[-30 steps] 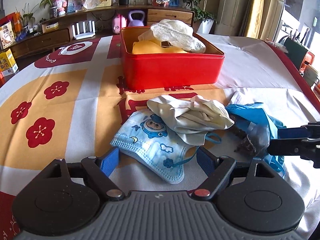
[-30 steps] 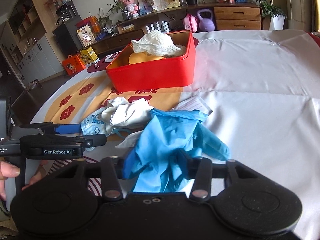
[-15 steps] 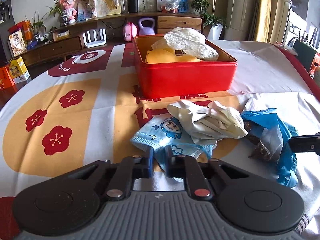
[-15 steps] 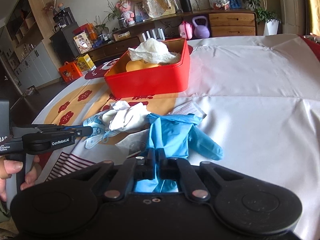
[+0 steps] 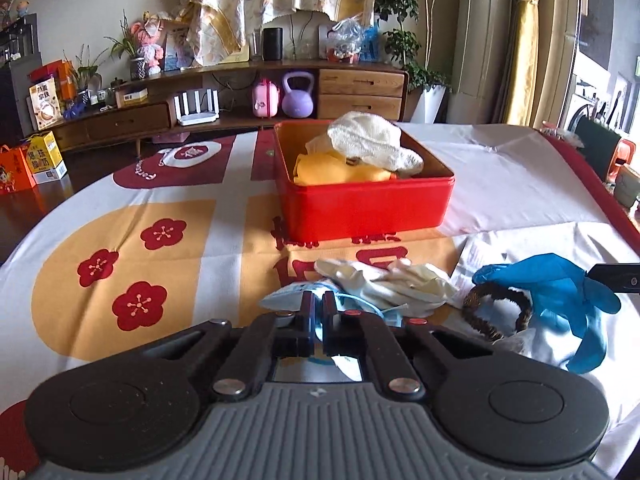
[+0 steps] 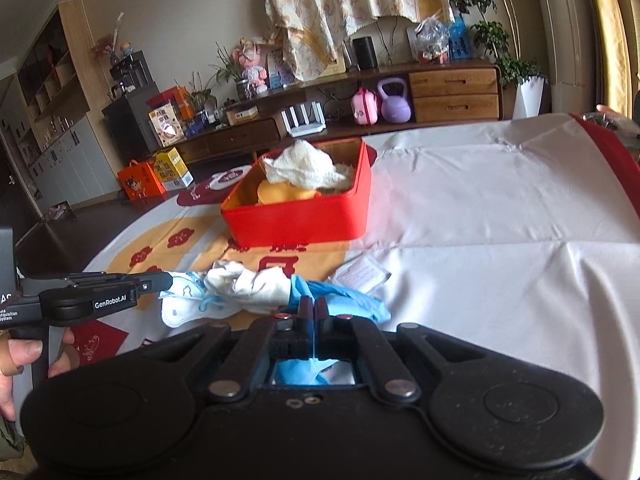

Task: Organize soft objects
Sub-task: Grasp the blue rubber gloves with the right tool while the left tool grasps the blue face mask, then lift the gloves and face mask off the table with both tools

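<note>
Where the tablecloth (image 5: 132, 216) lies patterned, a sideboard (image 5: 360, 88) stands behind.

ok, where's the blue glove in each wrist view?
Left wrist: blue glove at the right edge, hanging from the right gripper.
Right wrist: blue glove bottom centre, pinched in the right gripper.
Shared landmark: red box, beyond it in both.

A long wooden sideboard (image 5: 352, 88) lines the pale wall (image 5: 80, 8); yellow curtains (image 5: 524, 40) catch daylight, dark floor (image 5: 24, 216) below
</note>
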`<state>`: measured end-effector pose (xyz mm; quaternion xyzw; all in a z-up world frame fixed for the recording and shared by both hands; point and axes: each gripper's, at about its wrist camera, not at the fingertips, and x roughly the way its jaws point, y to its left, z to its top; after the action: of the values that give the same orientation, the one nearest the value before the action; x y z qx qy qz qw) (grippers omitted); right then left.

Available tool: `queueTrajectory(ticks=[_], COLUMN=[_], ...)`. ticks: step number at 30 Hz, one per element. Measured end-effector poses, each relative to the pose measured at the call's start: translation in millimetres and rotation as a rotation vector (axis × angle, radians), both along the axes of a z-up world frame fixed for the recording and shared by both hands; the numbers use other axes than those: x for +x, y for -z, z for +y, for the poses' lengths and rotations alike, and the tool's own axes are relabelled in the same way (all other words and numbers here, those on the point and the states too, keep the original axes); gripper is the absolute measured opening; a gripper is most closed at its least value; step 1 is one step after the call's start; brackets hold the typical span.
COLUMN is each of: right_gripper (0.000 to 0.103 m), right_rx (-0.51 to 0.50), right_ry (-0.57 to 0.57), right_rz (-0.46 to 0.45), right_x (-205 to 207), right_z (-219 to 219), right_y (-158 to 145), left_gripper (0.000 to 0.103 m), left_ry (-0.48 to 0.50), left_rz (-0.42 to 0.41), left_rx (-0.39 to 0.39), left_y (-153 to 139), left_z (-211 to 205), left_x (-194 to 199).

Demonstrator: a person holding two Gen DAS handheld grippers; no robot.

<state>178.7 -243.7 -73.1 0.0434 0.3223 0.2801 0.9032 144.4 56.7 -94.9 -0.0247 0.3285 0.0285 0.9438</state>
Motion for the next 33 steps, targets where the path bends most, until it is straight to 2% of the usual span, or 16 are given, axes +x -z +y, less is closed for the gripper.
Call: queueTrajectory(ticks=[8,13,21,28,30,31,32,33], right_gripper=[0.0,0.0,0.0,0.0,0.0,0.0,0.0,0.0], right_rx=[0.032,0.039,0.037,0.036,0.035,0.036,0.035,0.034], right_ry=[0.005,0.001,0.0,-0.003,-0.003,-0.003,-0.003,-0.003], right_rz=[-0.069,-0.09,-0.048,-0.026,-0.02,-0.017,-0.014,-0.011], right_x=[-8,-10,-10,-7,-6,-6,-6,-5], right_z=[-7,-10,-7,-3,-2,-2,-1,-2], right_y=[-27,-34,-23,-15,-12,-11,-10,-9], left_gripper=[0.002,0.002,0.002,0.006,0.013,0.026,0.047,0.061], left_ry=[0.002,0.026,0.114,0.128,0.135,0.139,0.144,0.148], left_rz=[-0.063,-0.086,-0.013,0.077,0.099,0.105,0.111,0.115], left_rx=[-0.025,-0.015,-0.056,-0.075,-0.071,-0.065,-0.064,-0.069], left_y=[-31,-44,-24,-2,4,7,9,11], left_z=[2,3,6,11,12,12,12,13], left_x=[-18,-25,-26,-20,-17,-17,-16,-16])
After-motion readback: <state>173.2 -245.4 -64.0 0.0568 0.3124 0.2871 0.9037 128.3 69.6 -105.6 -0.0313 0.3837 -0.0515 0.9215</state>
